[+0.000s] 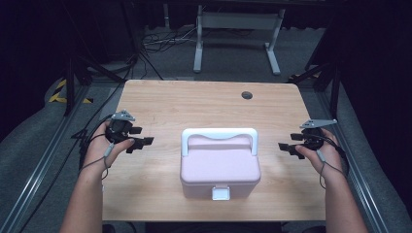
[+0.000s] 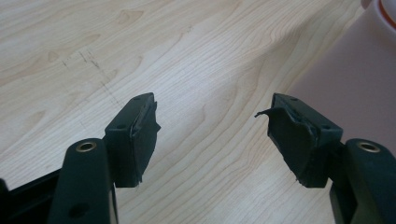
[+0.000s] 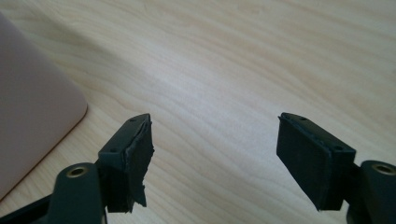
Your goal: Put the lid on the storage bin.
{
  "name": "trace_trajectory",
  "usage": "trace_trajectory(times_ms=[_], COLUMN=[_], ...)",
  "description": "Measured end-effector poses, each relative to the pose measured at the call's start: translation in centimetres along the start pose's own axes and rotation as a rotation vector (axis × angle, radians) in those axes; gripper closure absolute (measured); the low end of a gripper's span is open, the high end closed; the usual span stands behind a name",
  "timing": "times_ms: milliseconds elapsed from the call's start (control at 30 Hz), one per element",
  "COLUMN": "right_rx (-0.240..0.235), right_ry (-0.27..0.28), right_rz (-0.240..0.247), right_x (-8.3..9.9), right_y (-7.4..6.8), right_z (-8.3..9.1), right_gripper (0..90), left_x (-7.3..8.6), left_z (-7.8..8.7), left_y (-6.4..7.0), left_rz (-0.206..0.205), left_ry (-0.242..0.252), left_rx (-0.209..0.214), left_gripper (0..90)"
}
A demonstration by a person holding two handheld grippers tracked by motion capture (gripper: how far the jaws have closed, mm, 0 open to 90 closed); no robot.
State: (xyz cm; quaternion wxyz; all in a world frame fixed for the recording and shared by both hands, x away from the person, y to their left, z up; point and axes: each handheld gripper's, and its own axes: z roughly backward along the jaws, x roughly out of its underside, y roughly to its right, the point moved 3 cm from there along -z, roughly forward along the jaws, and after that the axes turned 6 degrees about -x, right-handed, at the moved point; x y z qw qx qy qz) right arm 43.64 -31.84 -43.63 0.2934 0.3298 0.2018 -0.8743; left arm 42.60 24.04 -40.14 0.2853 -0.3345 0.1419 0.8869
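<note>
A pink box [image 1: 220, 165] sits just below the table's [image 1: 194, 104] centre, lid shut, white handle [image 1: 219, 135] folded toward twelve o'clock and white latch [image 1: 220, 193] at six. No brand, label or writing can be read on it. The left gripper [image 1: 140, 138] hovers at nine o'clock of the box, the right gripper [image 1: 286, 147] at three, both well apart from it, jaws spread wide and holding nothing. The gripper views cut the box to a pink edge, and the pads [image 2: 140, 140] look frayed.
</note>
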Motion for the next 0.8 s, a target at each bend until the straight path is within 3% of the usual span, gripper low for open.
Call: trace_trajectory(times_ms=[367,533,800], right_rx=[-0.004,-0.012,-0.015], right_ry=[-0.214,-0.244,-0.229], right_rz=[-0.022,-0.009,-0.01], right_x=[2.3,2.5,2.5], right_y=[0.2,-0.1,0.0], right_z=[-2.4,-3.1,-2.9], right_gripper=[27.3,27.2,27.2], left_x=[0.4,0.5,0.5], left_z=[-1.1,-1.2,-1.5], left_y=[-0.6,-0.7,-0.8], left_rz=[0.004,0.01,0.011], left_ry=[-0.04,-0.048,-0.052], left_rx=[0.0,0.005,0.003], left_gripper=[32.8,32.8,33.0])
